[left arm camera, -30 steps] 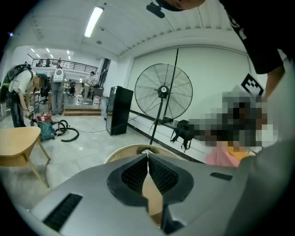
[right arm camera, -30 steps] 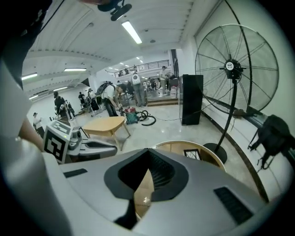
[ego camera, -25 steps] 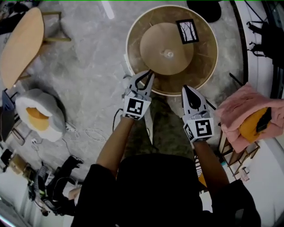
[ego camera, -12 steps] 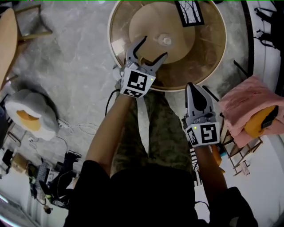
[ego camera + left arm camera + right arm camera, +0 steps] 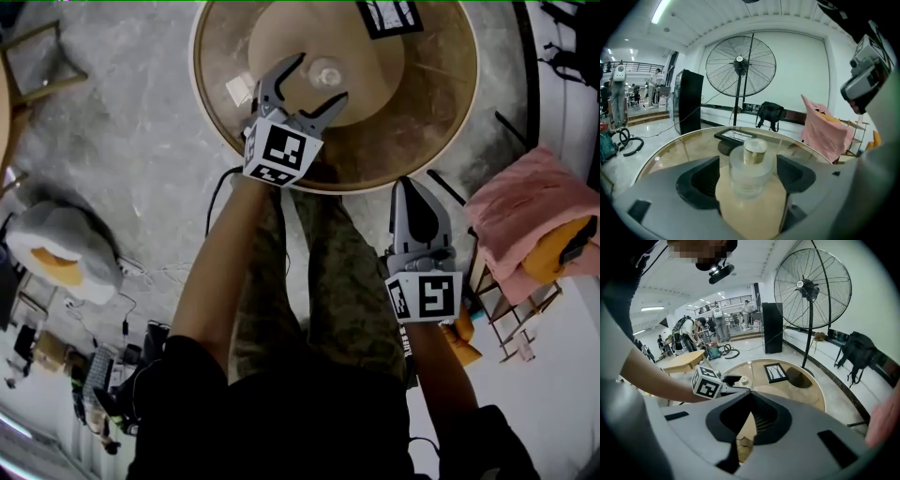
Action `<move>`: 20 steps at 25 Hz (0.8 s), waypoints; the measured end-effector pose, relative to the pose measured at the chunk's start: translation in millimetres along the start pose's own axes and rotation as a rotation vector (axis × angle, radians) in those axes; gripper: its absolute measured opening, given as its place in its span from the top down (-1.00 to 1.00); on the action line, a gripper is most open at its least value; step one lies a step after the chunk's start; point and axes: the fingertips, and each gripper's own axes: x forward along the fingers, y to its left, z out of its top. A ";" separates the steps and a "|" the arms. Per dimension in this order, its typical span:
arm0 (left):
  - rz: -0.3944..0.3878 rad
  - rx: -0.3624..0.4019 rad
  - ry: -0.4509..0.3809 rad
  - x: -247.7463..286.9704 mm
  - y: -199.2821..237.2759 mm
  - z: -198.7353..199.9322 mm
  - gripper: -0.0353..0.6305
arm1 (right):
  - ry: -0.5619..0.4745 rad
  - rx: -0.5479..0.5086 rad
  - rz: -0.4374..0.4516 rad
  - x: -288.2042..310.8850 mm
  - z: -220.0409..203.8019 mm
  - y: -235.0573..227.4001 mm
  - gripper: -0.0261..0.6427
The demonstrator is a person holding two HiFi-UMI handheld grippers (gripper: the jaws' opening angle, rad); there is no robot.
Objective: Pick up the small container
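Ease the left gripper (image 5: 322,78), with jaws opening wide and pressing on nothing, farther around the small container (image 5: 749,171) standing between them at the round table's (image 5: 441,141) centre, then close squarely below the gold cap (image 5: 754,151), leaving the right gripper (image 5: 411,187) near, pinched together and empty.

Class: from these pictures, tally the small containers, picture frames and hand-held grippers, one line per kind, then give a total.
small container: 1
picture frame: 1
hand-held grippers: 2 (left hand-held gripper, jaws opening with the small container between them; right hand-held gripper)
Total: 4
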 end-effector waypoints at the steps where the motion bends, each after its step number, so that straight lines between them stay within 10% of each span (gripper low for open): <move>1: -0.007 0.003 0.006 5.3 -0.3 -2.7 -0.23 | 0.000 0.004 0.001 0.3 -1.7 -0.3 0.88; 20: -0.019 0.102 0.071 38.5 -1.1 -19.1 -0.17 | 0.010 0.073 -0.045 8.4 -12.8 -16.9 0.88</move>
